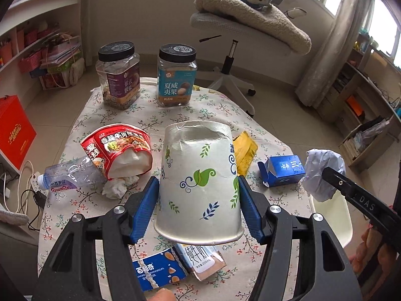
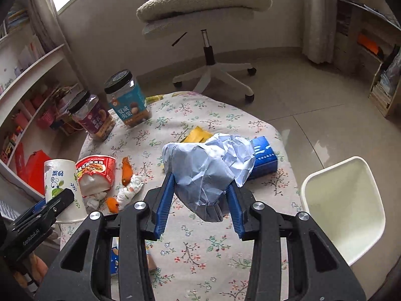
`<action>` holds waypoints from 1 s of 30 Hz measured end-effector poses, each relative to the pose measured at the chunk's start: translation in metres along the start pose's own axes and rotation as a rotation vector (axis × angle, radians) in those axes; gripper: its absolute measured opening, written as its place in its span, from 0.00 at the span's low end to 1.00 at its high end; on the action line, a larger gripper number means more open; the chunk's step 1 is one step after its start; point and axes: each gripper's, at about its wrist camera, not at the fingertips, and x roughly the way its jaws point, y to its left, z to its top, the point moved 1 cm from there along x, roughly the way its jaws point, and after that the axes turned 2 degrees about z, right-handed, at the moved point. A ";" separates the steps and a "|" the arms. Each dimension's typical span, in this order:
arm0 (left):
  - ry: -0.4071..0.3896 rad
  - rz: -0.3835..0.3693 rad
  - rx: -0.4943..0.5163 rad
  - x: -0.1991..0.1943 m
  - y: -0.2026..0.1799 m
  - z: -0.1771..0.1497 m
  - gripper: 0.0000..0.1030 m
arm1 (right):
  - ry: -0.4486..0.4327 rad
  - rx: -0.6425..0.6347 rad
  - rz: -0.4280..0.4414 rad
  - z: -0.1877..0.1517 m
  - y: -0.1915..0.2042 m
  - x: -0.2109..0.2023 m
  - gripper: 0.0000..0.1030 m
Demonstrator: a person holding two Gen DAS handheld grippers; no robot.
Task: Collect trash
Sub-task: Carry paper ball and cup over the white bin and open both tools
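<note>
My left gripper [image 1: 199, 193] is shut on an upside-down white paper cup [image 1: 199, 183] with leaf prints and holds it above the table; the cup also shows in the right wrist view [image 2: 61, 185]. My right gripper [image 2: 200, 193] is shut on a crumpled pale blue paper ball [image 2: 208, 168], also lifted; the ball shows in the left wrist view [image 1: 323, 175]. On the floral tablecloth [image 1: 175, 115] lie a crushed red noodle cup [image 1: 120, 150], a squashed plastic bottle [image 1: 67, 175], tissue [image 1: 117, 188], a yellow wrapper [image 1: 244, 150], a blue box [image 1: 283, 170], a biscuit wrapper [image 1: 155, 271] and a milk carton [image 1: 200, 258]. Orange peels [image 2: 126, 170] lie near the tissue.
Two black-lidded snack jars [image 1: 117, 75] [image 1: 176, 75] stand at the table's far edge. A white bin [image 2: 343, 210] stands on the floor to the right of the table. A swivel chair [image 1: 233, 50] with a blanket is beyond the table. Shelves line both walls.
</note>
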 end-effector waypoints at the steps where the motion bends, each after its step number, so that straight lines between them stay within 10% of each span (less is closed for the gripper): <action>1: 0.002 -0.008 0.009 0.001 -0.007 -0.002 0.60 | -0.006 0.017 -0.022 0.000 -0.013 -0.005 0.38; 14: 0.039 -0.163 0.184 0.021 -0.131 -0.028 0.60 | -0.058 0.199 -0.282 -0.013 -0.149 -0.055 0.41; 21: 0.068 -0.240 0.316 0.035 -0.206 -0.053 0.60 | -0.141 0.320 -0.415 -0.021 -0.207 -0.089 0.79; 30: 0.126 -0.347 0.385 0.052 -0.300 -0.076 0.60 | -0.249 0.439 -0.496 -0.036 -0.257 -0.131 0.89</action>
